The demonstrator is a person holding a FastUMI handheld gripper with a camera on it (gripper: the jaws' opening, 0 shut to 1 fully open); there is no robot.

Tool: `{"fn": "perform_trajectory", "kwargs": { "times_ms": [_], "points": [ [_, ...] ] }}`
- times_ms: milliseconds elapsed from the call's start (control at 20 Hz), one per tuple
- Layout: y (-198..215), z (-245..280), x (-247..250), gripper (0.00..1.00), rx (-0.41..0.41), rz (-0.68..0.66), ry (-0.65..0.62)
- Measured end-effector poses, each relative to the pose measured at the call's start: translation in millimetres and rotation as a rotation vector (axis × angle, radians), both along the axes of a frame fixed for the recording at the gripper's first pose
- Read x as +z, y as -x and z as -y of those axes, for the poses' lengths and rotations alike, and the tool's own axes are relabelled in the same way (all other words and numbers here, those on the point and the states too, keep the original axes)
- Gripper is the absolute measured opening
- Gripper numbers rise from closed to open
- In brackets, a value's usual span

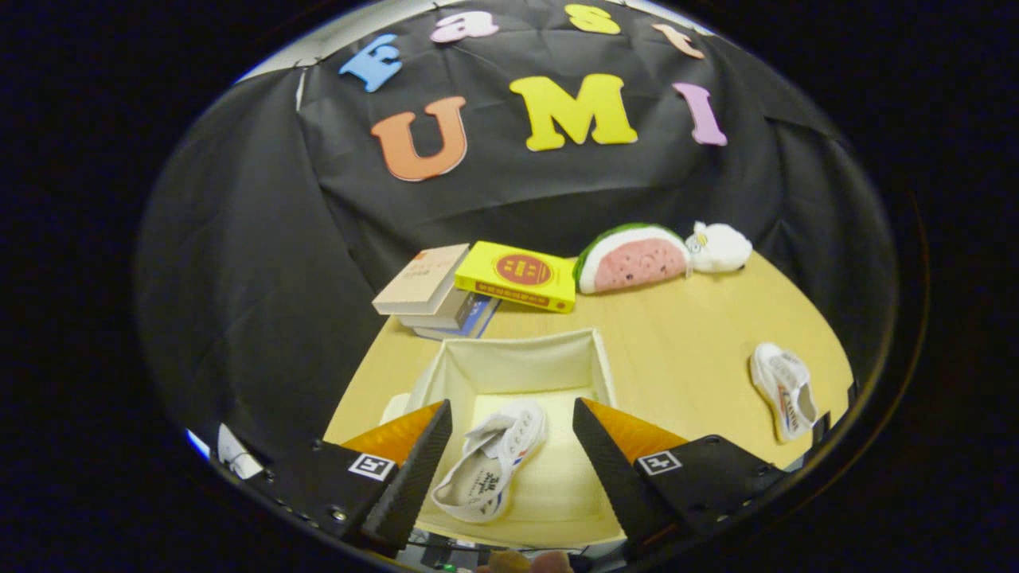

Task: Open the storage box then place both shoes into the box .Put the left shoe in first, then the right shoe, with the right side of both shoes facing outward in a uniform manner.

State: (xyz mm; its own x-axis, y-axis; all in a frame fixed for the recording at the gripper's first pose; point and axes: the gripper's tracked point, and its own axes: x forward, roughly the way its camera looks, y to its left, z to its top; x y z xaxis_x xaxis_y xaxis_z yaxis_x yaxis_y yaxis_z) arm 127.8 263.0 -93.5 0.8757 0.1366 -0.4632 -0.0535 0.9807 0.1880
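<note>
Your fingers spread wide above the boxed shoe; right shoe, light and soft, grips best at its heel.

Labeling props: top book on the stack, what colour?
Yellow book with a red circle, gripper view.

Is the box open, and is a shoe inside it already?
Yes, open: the storage box has no lid on, and one shoe lies inside, between the gripper's open jaws.
</note>
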Motion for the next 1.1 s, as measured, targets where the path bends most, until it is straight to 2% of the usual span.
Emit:
{"fn": "perform_trajectory", "kwargs": {
  "times_ms": [200, 600, 900, 1100],
  "points": [
    [23.6, 50.4, 26.0, 0.96, 0.005, 0.101, 0.052],
    [70.7, 219.1, 10.7, 0.96, -0.060, 0.113, 0.092],
    [73.8, 336.2, -31.7, 0.96, -0.098, 0.048, 0.088],
    [64.9, 403.5, -95.8, 0.96, -0.096, -0.073, 0.113]
  ]
}}
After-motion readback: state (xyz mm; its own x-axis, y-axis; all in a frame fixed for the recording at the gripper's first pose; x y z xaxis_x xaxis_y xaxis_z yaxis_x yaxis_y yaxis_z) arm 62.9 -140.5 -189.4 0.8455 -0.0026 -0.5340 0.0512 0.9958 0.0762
